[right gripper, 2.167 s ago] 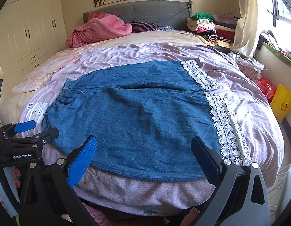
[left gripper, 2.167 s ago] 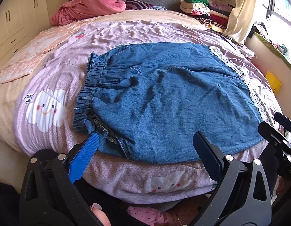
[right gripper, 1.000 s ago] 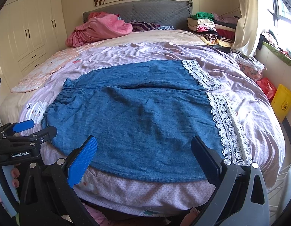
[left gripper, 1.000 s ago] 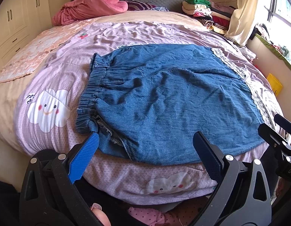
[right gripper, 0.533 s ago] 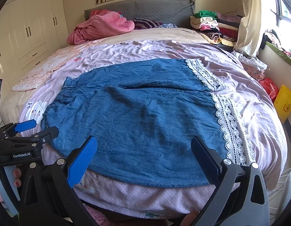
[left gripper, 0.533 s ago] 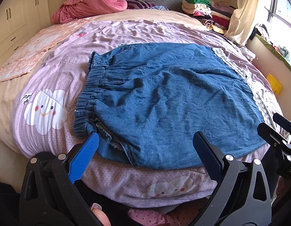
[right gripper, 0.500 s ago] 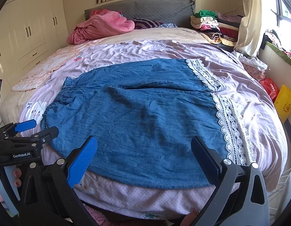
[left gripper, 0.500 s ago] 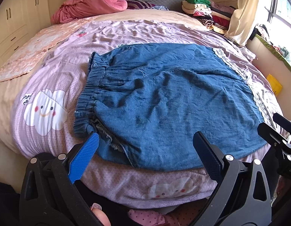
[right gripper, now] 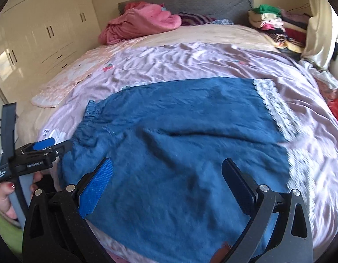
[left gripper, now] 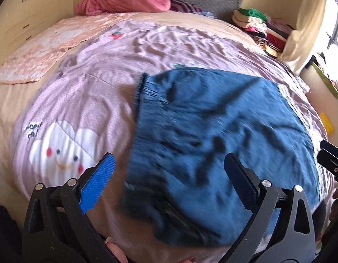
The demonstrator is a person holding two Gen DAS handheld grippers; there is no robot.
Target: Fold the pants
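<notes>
Blue denim pants (left gripper: 223, 135) lie spread flat on the bed, elastic waistband (left gripper: 140, 100) to the left, white lace hems (right gripper: 276, 107) to the right. They also show in the right wrist view (right gripper: 179, 153). My left gripper (left gripper: 169, 175) is open and empty, just above the near waistband corner. My right gripper (right gripper: 167, 177) is open and empty over the near leg's lower edge. The left gripper also shows at the left of the right wrist view (right gripper: 44, 148). Both views are motion-blurred.
The pants lie on a lilac bedspread (left gripper: 76, 100) with a white cloud face (left gripper: 61, 149). A pink blanket heap (right gripper: 138, 22) lies by the grey headboard. Stacked folded clothes (right gripper: 271, 22) sit at the far right. White wardrobes (right gripper: 37, 28) stand left.
Both grippers have moved forward and down toward the near edge of the pants, which now fill more of each view. Both stay open. The pants lie as before.
</notes>
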